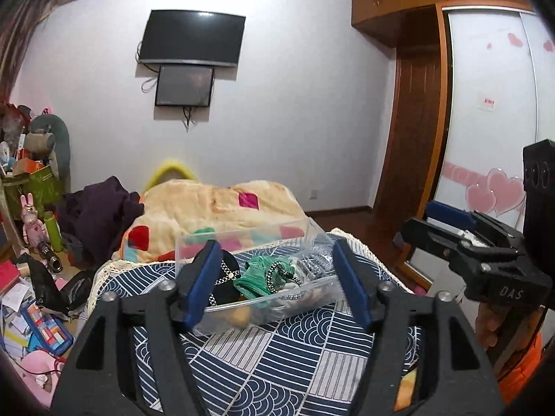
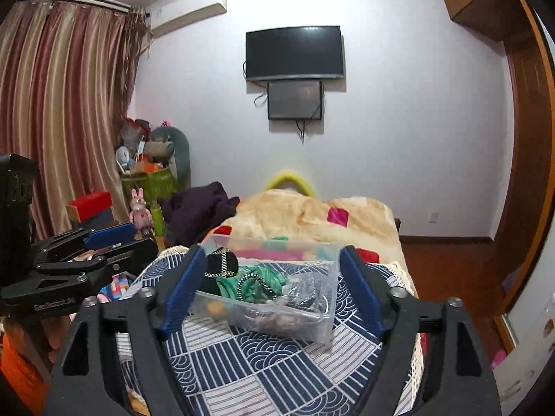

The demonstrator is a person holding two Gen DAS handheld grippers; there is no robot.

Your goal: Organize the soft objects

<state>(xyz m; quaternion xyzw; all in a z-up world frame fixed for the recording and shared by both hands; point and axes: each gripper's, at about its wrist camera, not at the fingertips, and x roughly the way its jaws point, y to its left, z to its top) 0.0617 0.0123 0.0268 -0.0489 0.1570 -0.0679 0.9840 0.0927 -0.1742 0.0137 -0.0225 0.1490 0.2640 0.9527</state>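
Soft items already fill the clear bin (image 1: 256, 277) on the bed (image 1: 277, 353), while both tongs, left (image 1: 274, 284) and right (image 2: 274, 291), hover open and empty, so little seems left.

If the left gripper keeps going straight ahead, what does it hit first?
Most likely the clear bin on the bed: it sits between the open left gripper fingers, near wall closest. Depth is uncertain in the fisheye view, but nothing shows in front of it.
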